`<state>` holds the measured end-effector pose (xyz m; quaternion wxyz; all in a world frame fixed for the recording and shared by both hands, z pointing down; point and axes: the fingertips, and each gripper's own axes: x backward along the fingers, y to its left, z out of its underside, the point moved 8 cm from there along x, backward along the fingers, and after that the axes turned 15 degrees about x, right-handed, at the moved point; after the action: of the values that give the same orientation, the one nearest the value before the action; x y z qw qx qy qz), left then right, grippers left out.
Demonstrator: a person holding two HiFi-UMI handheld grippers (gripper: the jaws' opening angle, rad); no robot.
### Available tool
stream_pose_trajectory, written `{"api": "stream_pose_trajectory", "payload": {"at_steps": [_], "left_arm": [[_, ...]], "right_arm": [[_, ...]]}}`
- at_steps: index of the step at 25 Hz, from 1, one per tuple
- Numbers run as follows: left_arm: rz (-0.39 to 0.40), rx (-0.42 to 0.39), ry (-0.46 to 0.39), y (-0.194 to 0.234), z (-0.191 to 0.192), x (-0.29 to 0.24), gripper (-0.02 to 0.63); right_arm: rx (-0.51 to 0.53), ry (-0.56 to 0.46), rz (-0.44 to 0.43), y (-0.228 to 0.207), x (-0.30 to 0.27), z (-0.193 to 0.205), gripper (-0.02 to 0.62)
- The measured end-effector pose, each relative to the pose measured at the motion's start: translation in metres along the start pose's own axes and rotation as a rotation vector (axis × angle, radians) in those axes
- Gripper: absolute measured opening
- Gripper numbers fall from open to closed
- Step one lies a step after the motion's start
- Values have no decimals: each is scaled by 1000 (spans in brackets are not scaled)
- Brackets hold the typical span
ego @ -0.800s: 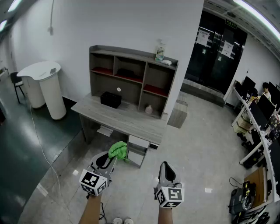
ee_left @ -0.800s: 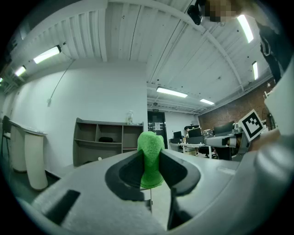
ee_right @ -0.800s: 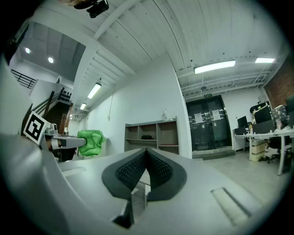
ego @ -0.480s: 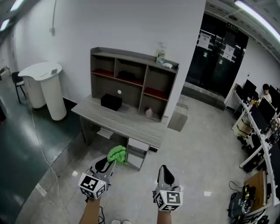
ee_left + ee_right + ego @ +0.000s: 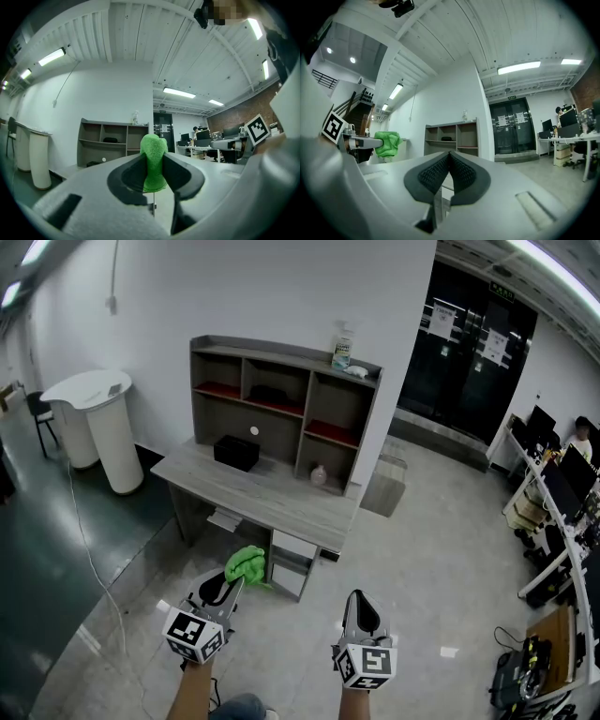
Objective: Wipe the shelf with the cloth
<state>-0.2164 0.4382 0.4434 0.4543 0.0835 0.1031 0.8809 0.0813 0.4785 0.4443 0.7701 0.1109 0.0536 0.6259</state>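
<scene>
Green cloth [image 5: 153,161] is sitting pinched between the jaws of the left gripper [image 5: 236,585], a soft knit wad bulging past the tips. Right gripper [image 5: 449,158] is riding alongside, jaws pressed together on nothing. Shelf [image 5: 281,399] is standing well ahead of both, on a desk [image 5: 281,507], not yet reached. Risks, as I am judging them: the narrow pinch slipping under wiping pressure, or the wad knocking the bottle [image 5: 342,348] on top or the black box [image 5: 236,453] below.
</scene>
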Motion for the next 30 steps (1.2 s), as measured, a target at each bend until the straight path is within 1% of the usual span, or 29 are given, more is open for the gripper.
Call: {"api": "stream_pose_trajectory", "payload": {"at_steps": [7, 11, 14, 17, 20, 26, 30], "left_arm": [[0, 8, -4, 3, 6, -42, 87], [5, 10, -18, 22, 9, -86, 86], [19, 8, -27, 45, 11, -132, 87], [33, 12, -31, 77, 12, -192, 86], [43, 19, -30, 115, 4, -262, 86], [91, 22, -37, 190, -33, -418, 86], [129, 23, -20, 227, -45, -507, 86]], "right_arm": [[-16, 22, 7, -32, -25, 18, 9], [3, 20, -3, -45, -64, 28, 9], [9, 17, 0, -57, -108, 40, 9], [25, 24, 7, -71, -163, 53, 9], [30, 36, 13, -86, -232, 61, 9], [41, 23, 21, -125, -392, 55, 9], [41, 8, 21, -146, -481, 54, 9]]}}
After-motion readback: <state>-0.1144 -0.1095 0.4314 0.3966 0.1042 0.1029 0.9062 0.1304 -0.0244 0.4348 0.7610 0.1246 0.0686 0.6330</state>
